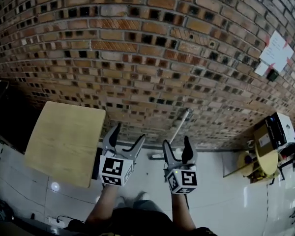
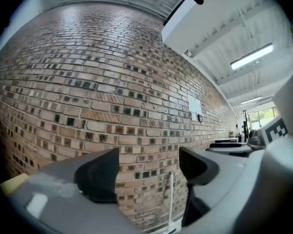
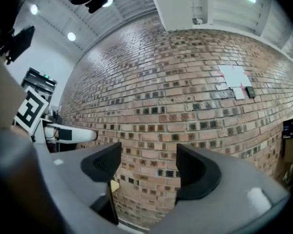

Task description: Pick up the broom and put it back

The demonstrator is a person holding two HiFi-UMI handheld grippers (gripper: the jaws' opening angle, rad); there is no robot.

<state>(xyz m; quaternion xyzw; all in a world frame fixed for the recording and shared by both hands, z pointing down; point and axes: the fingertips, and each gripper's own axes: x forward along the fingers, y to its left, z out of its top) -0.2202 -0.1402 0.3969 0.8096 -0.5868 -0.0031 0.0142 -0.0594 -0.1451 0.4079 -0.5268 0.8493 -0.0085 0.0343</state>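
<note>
The broom's white handle (image 1: 180, 126) leans upright against the brick wall (image 1: 137, 58), just beyond and between my two grippers. In the left gripper view, the handle (image 2: 170, 199) shows low between the jaws, some way off. My left gripper (image 1: 129, 133) is open and holds nothing; its jaws (image 2: 149, 165) frame only bricks. My right gripper (image 1: 177, 142) is also open and empty, with the wall seen through its gap (image 3: 149, 162). Both point level at the wall, side by side. The broom's head is hidden behind the grippers.
A pale wooden table top (image 1: 64, 141) stands at the left by the wall. At the right are a cardboard box with a white device (image 1: 274, 132) and a yellow round stand (image 1: 258, 162). Paper sheets (image 1: 276, 54) are taped to the wall.
</note>
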